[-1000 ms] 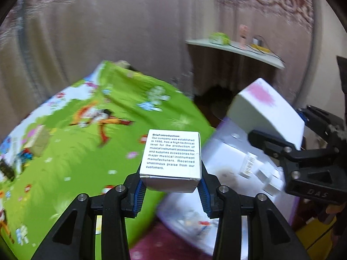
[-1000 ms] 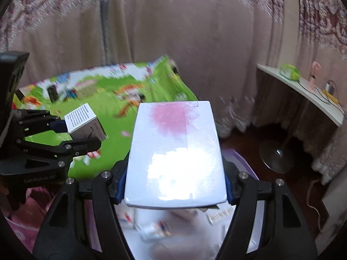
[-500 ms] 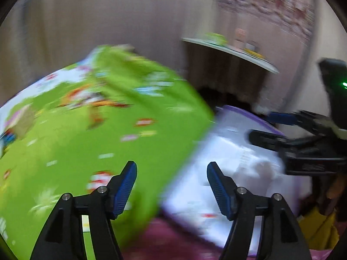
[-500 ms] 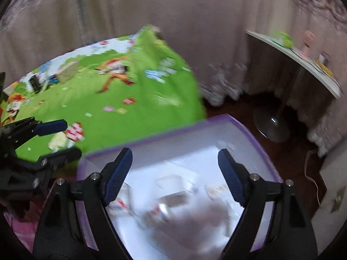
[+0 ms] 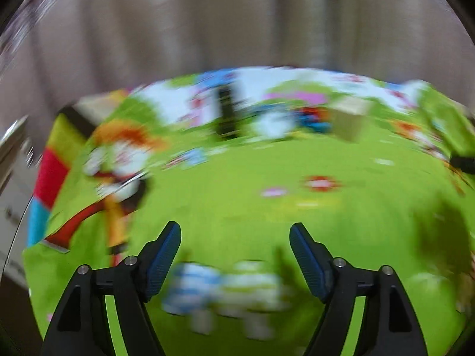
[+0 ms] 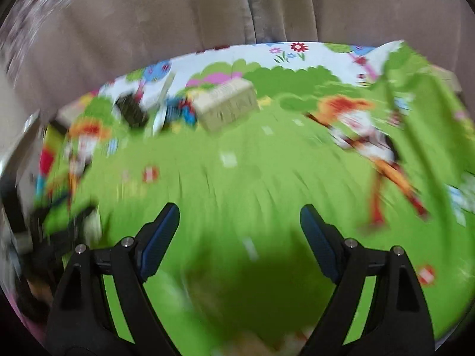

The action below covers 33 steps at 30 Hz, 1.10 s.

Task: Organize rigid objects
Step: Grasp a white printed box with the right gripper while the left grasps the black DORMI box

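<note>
Both views are blurred by motion. My left gripper (image 5: 235,231) hangs over the green cartoon-print cloth (image 5: 243,195); its jaws are opening and nothing is between them. My right gripper (image 6: 239,214) stands open and empty over the same cloth (image 6: 267,178). At the far side of the cloth lie a beige box (image 6: 228,107), a black object (image 6: 132,111) and a blue and red thing (image 6: 184,109). The left wrist view shows the beige box (image 5: 350,121) and the black object (image 5: 227,112) too.
A beige curtain (image 6: 207,14) hangs behind the cloth-covered surface. The cloth's left edge drops off beside a white piece of furniture (image 5: 12,184). A dark blurred shape, maybe the other gripper, sits at the lower left (image 6: 59,228) of the right wrist view.
Both grippers have let go of their boxes over the purple-rimmed bin and opened. Both then swung left, away from the bin, and now face the green cloth.
</note>
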Tool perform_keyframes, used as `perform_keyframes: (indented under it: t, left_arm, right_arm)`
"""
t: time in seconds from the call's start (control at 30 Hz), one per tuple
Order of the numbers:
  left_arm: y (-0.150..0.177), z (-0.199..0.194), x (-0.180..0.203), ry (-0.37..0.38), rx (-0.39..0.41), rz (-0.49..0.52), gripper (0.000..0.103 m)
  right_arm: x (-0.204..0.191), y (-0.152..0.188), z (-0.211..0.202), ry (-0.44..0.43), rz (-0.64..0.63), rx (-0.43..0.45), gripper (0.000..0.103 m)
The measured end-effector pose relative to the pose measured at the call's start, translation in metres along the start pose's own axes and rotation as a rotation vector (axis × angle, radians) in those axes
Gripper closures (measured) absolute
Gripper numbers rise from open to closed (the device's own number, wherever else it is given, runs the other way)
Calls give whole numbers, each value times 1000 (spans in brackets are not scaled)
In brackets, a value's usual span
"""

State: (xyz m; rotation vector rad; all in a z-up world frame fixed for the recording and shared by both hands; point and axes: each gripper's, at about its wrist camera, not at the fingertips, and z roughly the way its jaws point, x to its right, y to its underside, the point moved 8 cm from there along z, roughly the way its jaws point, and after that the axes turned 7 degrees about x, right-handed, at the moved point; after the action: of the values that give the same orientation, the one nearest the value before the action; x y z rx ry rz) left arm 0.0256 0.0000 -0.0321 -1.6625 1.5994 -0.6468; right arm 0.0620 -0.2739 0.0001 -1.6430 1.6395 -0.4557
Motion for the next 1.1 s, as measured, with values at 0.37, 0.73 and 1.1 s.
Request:
perform_keyframes:
  t: [0.37,0.73,1.1]
  left_arm:
    - [26,18,-61,14,-112,-280,18]
    - [27,30,-48,11,-160,-178,2]
    - [-48,77,-32,61,-138,-211,1]
  right_arm:
    - [-18,-100,149,144,384,-34,16]
    - [-29,-74,144,203,40,-96,48]
    - [-42,26,40,-45,-339,-172,48]
